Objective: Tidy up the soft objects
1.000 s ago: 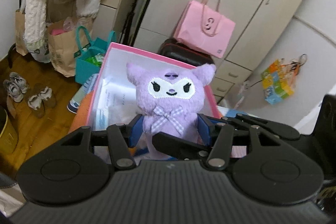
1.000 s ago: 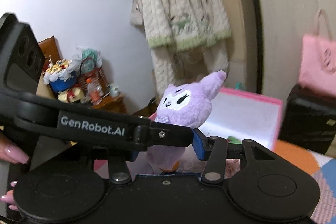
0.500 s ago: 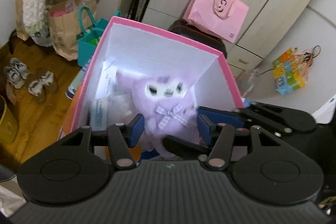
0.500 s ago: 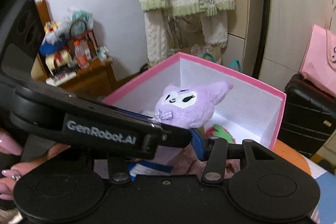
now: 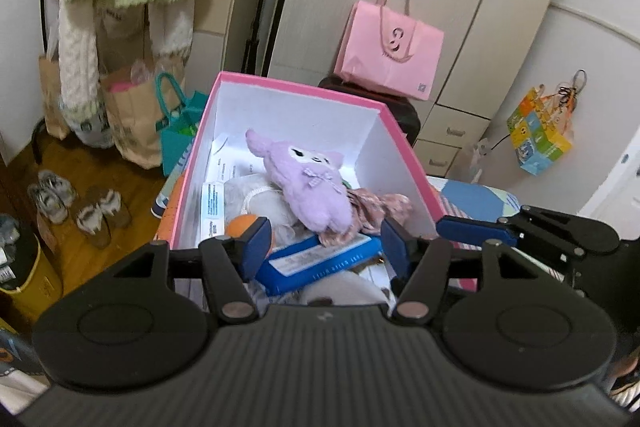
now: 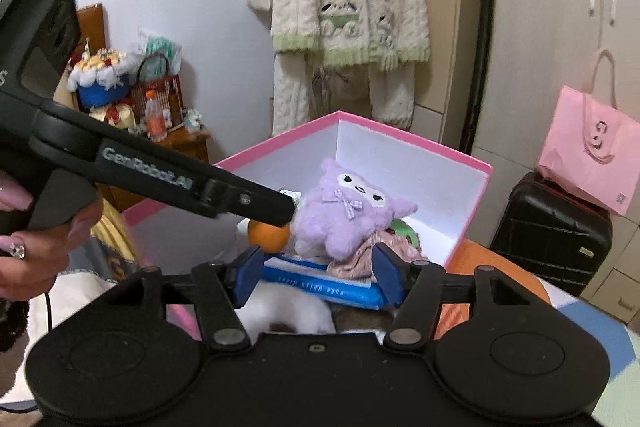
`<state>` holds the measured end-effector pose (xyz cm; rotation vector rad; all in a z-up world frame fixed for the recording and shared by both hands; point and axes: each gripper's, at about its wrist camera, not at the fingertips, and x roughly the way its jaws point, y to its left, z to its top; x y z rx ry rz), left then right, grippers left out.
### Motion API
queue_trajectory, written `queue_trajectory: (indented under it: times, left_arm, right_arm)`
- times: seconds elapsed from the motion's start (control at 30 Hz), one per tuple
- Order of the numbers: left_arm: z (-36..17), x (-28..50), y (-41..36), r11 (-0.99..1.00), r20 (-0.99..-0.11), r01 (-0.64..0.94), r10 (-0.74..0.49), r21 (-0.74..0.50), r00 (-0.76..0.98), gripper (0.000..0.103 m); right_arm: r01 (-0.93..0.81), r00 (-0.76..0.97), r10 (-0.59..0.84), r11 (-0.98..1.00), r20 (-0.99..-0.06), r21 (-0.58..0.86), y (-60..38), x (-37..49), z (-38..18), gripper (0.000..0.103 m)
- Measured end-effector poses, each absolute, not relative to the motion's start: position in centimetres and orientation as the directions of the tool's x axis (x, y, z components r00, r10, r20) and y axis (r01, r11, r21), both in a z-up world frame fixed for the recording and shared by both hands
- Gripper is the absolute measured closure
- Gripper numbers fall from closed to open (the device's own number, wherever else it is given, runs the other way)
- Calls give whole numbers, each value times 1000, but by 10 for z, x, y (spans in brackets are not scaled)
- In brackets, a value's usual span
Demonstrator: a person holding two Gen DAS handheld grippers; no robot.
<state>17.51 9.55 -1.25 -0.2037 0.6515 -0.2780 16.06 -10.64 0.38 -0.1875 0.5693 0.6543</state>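
Since a second ago: I had the purple plush clamped in my left gripper above the box; now the plush is let go and lies inside, and both tools have pulled back toward me.

Left wrist view, tool: my left gripper stands wide, nothing between the blue pads.
Left wrist view, plush: the purple plush toy lies on its back, face up, in the middle of the pink box, on top of the other contents.
Left wrist view, neighbours in the box: floral cloth touching the plush's right side, blue pack at the near end, orange ball at the near left.

Right wrist view, tool: my right gripper is wide too and holds nothing, just short of the box's near edge.
Right wrist view, plush: it rests tilted, head toward the box's far corner, leaning on the cloth.

Doing it well, my judgement: I'd draw both tools back without brushing the pile, since the plush sits high and could roll.
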Motion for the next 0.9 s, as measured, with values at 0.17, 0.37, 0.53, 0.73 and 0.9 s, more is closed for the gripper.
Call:
queue_trajectory:
  times: [0.17,0.37,0.53,0.73,0.9]
  left_arm:
    - [-1,139,89,947,-533,210,-311,-244,787,43]
    - [10,104,78,949,-509,242,-314,-204,801,41]
    - [16,81,69,951,-490,266,-309,-157,815,39]
    - [19,50,62,955,-447,270,-296,-123,844,31]
    - [17,31,56,959,-437,271,-280,-85,855,28]
  right_arm:
    - [-568,703,492,823,-514,11,-123,135,11,38]
    - [-464,800,416,886,-432,-6,-143,107,21,37]
    - [-391,836,359,920,-415,7,-157,85,31,36]
    - [-319,863,287,948,-416,-6,-171,64,44,25]
    - [-275,873,235,961,-427,-32,-181,51,48,19]
